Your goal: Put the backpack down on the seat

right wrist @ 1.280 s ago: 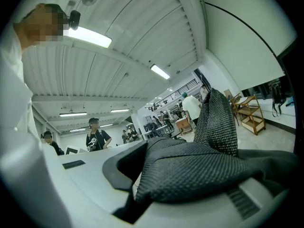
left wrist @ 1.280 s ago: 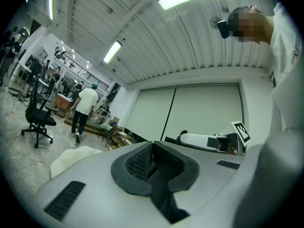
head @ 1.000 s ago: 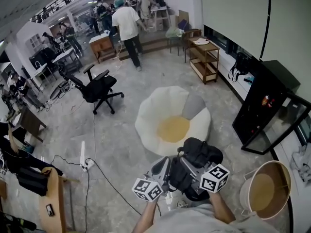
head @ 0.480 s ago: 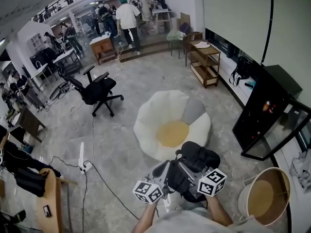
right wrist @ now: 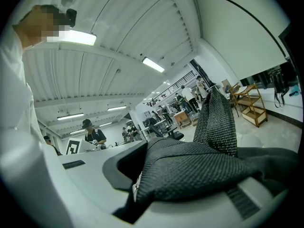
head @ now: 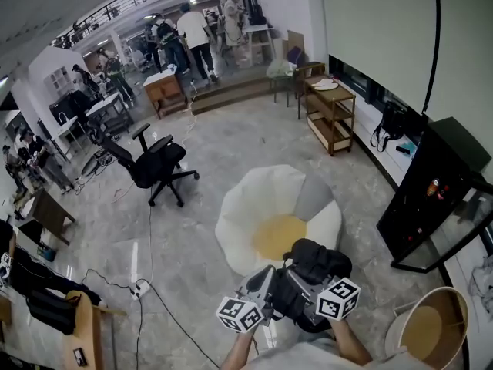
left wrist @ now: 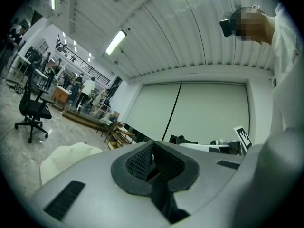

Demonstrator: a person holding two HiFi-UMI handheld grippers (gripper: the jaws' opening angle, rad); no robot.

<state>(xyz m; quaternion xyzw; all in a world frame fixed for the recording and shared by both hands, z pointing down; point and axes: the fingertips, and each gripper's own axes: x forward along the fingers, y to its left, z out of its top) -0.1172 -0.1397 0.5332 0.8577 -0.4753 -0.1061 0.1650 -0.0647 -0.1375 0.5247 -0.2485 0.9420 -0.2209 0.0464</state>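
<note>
A black backpack (head: 314, 267) hangs in front of me, just over the near edge of the seat, a white petal-shaped beanbag (head: 254, 199) with a yellow middle. My right gripper (head: 310, 277) is shut on the backpack's woven black fabric (right wrist: 199, 165), which fills its jaws and spills toward the camera. My left gripper (head: 266, 282) sits against the backpack's left side. Its ribbed black pads (left wrist: 142, 159) meet, and no fabric shows between them in the left gripper view.
A black office chair (head: 154, 160) stands on the floor to the left. A wooden shelf (head: 331, 110) and a black cabinet (head: 431, 195) line the right wall. A round tub (head: 427, 334) is at lower right, a cable and power strip (head: 139, 287) at lower left. People (head: 192, 33) stand far back.
The beanbag has drawn closer, and the backpack now overlaps its near edge. Both grippers keep their hold and their place in front of me. The people at the back have walked further off.
</note>
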